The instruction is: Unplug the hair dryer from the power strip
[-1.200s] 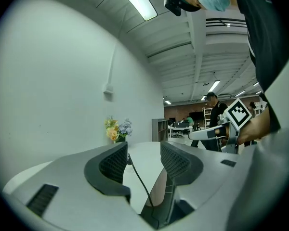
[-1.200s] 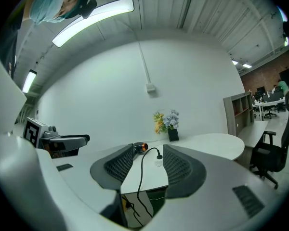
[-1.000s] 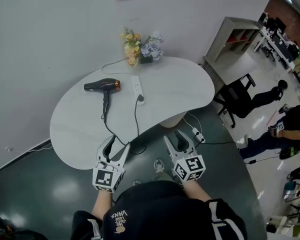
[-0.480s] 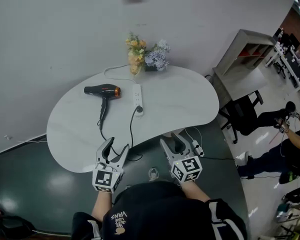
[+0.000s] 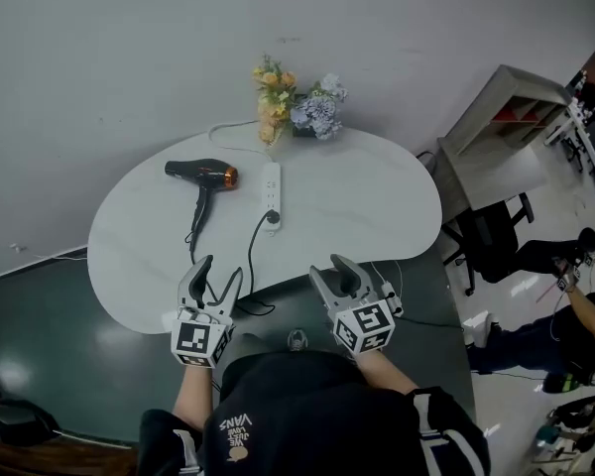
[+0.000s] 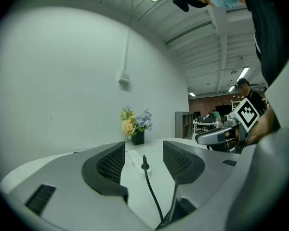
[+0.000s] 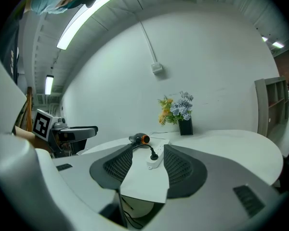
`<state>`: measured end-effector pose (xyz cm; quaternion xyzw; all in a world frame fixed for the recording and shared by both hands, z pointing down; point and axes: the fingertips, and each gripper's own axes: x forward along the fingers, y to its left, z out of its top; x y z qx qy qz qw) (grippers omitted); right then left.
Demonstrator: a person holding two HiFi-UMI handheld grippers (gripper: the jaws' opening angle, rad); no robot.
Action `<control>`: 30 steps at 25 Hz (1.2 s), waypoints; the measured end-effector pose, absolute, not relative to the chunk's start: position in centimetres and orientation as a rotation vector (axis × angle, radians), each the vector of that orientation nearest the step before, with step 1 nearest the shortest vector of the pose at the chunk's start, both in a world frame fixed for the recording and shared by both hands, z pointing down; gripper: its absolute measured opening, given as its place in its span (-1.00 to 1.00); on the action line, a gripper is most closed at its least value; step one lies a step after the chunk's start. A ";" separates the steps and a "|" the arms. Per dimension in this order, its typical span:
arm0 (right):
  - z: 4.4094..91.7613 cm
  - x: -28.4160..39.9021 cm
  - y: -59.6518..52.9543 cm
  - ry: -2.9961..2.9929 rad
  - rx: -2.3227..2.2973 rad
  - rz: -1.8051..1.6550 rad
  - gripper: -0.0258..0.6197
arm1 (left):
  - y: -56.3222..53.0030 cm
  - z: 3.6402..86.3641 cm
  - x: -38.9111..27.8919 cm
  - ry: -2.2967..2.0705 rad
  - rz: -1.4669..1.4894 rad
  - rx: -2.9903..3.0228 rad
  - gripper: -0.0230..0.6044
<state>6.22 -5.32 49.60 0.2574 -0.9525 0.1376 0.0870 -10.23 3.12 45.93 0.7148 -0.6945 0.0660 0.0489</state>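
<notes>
Black hair dryer w/ orange ring [image 5: 202, 173] lies on white rounded table [image 5: 367, 191] at 9 o'clock of the long white power strip [image 5: 270, 184]; black plug [image 5: 271, 222] sits in the strip's 6 o'clock end. Left gripper [image 5: 218, 270] & right gripper [image 5: 329, 266] hover at the table's near edge, w/ the strip approx 1 o'clock of left, 11 o'clock of right, apart from both. Left jaws have just been opening and stand wide w/ nothing btwn them; right jaws likewise spread, empty.

The only print that can be read is the brand name "VANS", in white letters, upside down in the head view, on the person's black top [image 5: 278, 415] (smaller lines beside it stay illegible).
</notes>
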 end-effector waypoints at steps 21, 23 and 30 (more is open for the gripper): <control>52.0 0.3 -8.4 -2.736 0.978 0.503 -0.34 | -7.7 49.2 -15.6 -1.717 0.538 2.502 -0.15; 52.4 -0.1 -8.5 -2.720 1.001 0.510 -0.34 | -8.3 49.9 -15.4 -1.649 0.597 2.549 -0.15; 53.6 -1.6 -9.2 -2.677 1.047 0.526 -0.34 | -10.4 52.4 -15.4 -1.474 0.747 2.647 -0.15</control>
